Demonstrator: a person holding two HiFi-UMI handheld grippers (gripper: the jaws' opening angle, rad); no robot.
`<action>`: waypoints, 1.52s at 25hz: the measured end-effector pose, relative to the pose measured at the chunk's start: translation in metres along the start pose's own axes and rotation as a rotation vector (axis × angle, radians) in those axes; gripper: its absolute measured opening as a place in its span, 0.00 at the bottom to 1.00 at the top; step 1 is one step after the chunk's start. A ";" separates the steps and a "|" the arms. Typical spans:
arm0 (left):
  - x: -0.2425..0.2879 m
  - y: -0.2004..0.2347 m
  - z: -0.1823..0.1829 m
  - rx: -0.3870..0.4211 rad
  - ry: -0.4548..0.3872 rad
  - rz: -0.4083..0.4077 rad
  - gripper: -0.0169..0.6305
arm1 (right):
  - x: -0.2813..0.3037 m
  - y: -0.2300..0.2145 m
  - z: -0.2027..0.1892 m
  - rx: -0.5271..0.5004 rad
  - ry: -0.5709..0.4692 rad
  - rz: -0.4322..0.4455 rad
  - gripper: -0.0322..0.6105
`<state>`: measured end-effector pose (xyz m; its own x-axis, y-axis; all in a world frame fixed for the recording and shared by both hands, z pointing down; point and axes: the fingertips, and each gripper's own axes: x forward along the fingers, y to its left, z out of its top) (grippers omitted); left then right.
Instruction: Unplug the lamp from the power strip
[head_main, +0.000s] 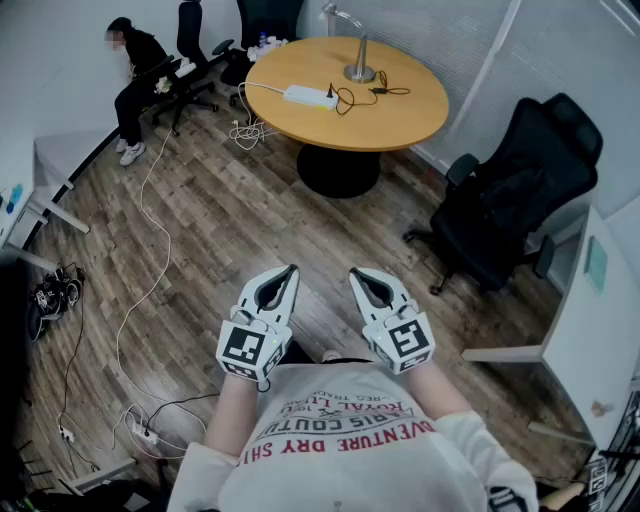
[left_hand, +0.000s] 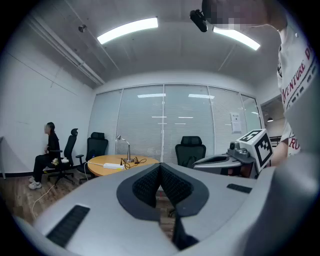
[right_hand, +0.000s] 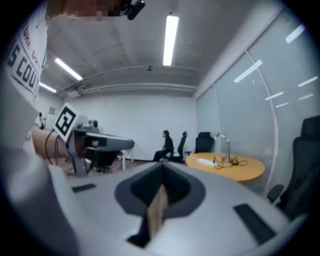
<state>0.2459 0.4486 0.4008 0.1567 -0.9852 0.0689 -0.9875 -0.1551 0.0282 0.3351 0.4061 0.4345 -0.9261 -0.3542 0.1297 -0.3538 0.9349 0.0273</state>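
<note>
The person is holding both grippers low in front of their chest, well apart from the round wooden bench (head_main: 400, 115) across the room. The left gripper (head_main: 292, 270) is keeping its jaws pressed together with nothing between them, and the right gripper (head_main: 353, 273) is doing the same, jaws closed and empty. The lamp (head_main: 359, 55) is standing upright on the bench's far side, and the white power strip (head_main: 310, 97) is lying just beside it, with a black cord (head_main: 372, 93) looping between them. A black office chair (head_main: 520, 200) is standing to the right, and a person (head_main: 135, 75) is sitting by the far wall
</note>
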 end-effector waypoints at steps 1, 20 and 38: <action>-0.001 -0.001 0.000 0.001 0.001 0.000 0.07 | 0.000 0.001 -0.001 0.000 0.001 0.001 0.10; 0.002 0.002 -0.025 -0.048 0.074 -0.007 0.07 | 0.004 -0.013 -0.024 0.074 0.044 -0.042 0.10; 0.062 0.170 0.005 -0.023 0.068 -0.107 0.07 | 0.156 -0.051 0.002 0.069 0.113 -0.197 0.10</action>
<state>0.0876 0.3608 0.4051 0.2626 -0.9559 0.1313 -0.9646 -0.2565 0.0616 0.2080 0.3030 0.4516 -0.8190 -0.5216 0.2390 -0.5380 0.8429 -0.0042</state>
